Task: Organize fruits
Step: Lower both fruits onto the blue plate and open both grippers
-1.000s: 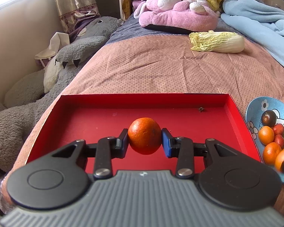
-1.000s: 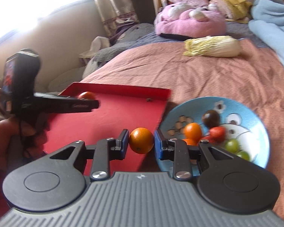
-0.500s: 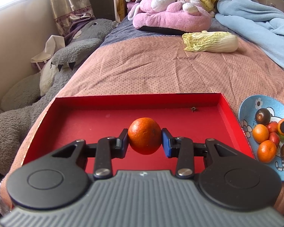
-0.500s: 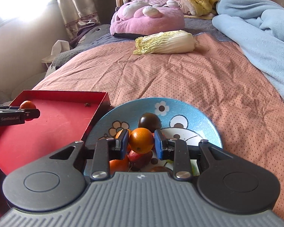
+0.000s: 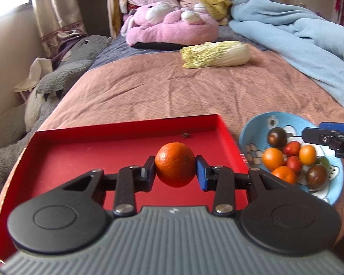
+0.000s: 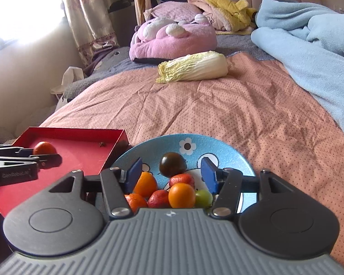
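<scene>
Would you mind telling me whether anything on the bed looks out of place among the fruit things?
Yes: a whole napa cabbage lies loose on the pink bedspread, far from the blue bowl of fruit and the red tray. A small dark speck, perhaps a stem bit, sits on the tray floor.

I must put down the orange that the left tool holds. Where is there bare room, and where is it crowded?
The red tray floor is bare all around the orange in the left tool, apart from a small dark speck near its far wall. The pink bedspread between tray and cabbage is also free. The blue bowl is crowded with fruit.
</scene>
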